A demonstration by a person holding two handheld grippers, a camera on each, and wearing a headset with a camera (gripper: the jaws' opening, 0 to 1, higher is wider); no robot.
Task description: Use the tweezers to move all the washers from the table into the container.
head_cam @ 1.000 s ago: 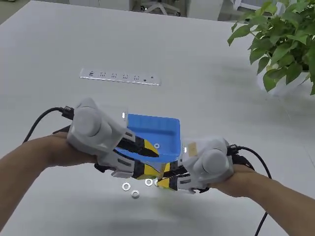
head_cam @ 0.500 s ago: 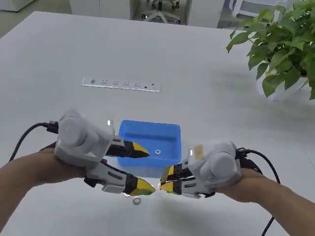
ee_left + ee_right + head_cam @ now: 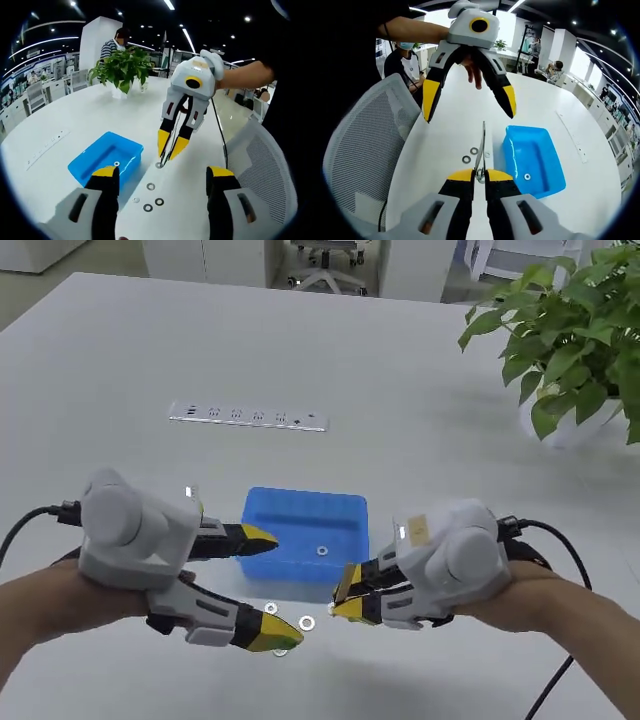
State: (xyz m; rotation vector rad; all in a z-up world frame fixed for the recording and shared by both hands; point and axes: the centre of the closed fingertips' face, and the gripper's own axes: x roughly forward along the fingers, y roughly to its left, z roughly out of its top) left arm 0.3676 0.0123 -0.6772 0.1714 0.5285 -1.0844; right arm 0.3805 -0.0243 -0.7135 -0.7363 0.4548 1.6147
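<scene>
An open office with ceiling strip lights lies behind a broad white worktop (image 3: 400, 370). A leafy potted plant (image 3: 565, 330) stands on it well beyond both pairs of jaws, out past the right gripper's side. In the right gripper view a mesh-backed chair (image 3: 365, 140) shows to the left of that gripper's jaws.

The blue container (image 3: 305, 498), an open rectangular tub, sits just ahead of the jaws, between the two grippers and a little farther out. In the left gripper view it lies ahead of that gripper's left jaw. The left gripper (image 3: 272, 590) has its yellow-tipped jaws spread wide and holds nothing. In the head view its upper jaw tip is near the container's left wall. The right gripper (image 3: 342, 600) faces it, jaws drawn narrow and clamped on the tweezers (image 3: 481, 145). A white power strip (image 3: 247, 417) lies well beyond the container.

The thin metal tweezers run straight out from between the right jaws and slant down to the worktop just beside the container's near wall. In the left gripper view their tips meet a washer (image 3: 158, 165); whether they pinch it I cannot tell. Other washers (image 3: 150, 186) lie loose on the worktop, near each other, in the gap between the left gripper's open jaws. A lone washer (image 3: 321, 551) lies on the container's floor.
</scene>
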